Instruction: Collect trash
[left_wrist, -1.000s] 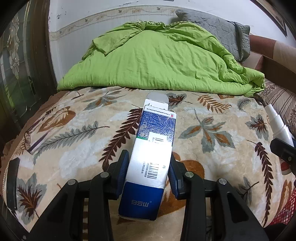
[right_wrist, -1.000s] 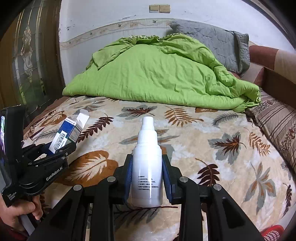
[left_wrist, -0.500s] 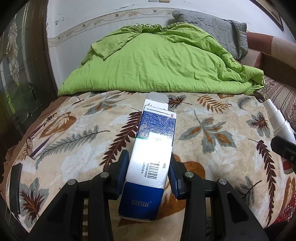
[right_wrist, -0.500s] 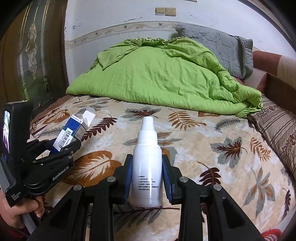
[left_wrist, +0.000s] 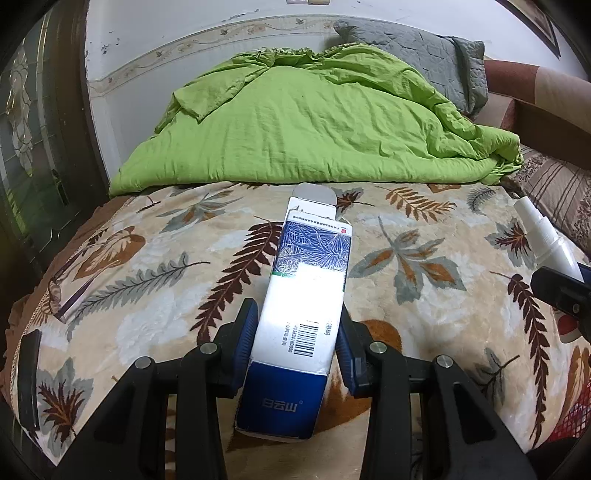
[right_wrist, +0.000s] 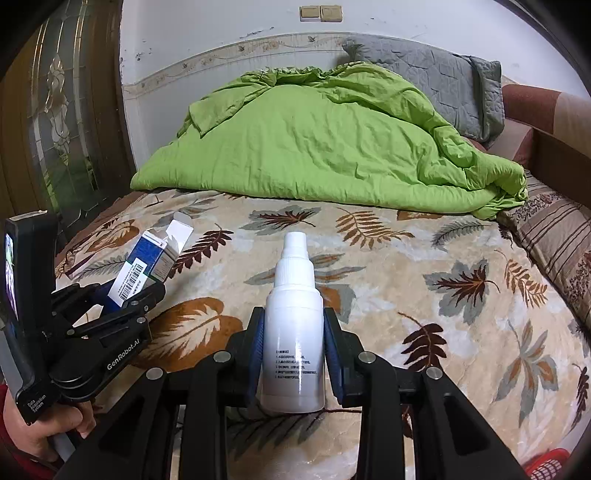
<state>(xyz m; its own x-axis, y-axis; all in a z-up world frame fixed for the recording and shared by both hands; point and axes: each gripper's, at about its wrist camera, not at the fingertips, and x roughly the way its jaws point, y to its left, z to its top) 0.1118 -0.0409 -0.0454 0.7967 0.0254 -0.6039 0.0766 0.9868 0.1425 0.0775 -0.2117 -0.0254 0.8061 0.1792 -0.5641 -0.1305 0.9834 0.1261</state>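
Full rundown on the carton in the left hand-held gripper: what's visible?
The carton is a slim cardboard box, blue at both ends with a leaf print, and a white panel bearing a barcode. Its far flap stands open. It tilts up and away, clear of the bedspread, clamped between the blue pads of the left hand-held gripper.

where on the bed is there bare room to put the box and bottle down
The leaf-print blanket is bare between the green duvet and the grippers, right across to the striped pillow. The far end is crowded by the duvet and grey pillow. In the left wrist view, glasses lie near the left edge.
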